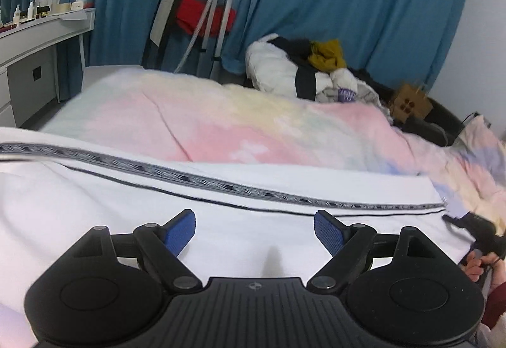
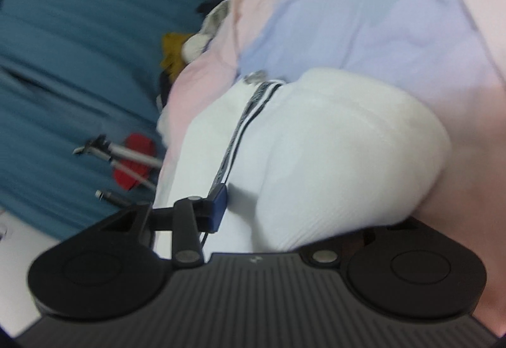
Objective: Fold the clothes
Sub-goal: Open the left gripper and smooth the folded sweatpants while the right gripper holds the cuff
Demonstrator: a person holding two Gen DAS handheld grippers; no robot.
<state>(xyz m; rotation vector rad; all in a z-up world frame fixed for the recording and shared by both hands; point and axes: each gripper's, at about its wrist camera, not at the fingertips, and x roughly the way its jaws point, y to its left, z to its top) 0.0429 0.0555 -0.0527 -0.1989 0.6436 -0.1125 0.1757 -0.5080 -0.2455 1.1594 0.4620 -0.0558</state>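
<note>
A white garment with a grey patterned stripe lies spread on the pastel blanket of a bed. My left gripper is open just above the white cloth, with nothing between its blue pads. In the right wrist view the same white garment bulges over my right gripper. Its left blue pad presses against the cloth by the stripe. The right finger is hidden under the fabric. The right gripper also shows at the right edge of the left wrist view.
A pile of clothes lies at the far side of the bed, with a cardboard box beside it. Blue curtains hang behind. A tripod and a red item stand at the back. A white desk is at left.
</note>
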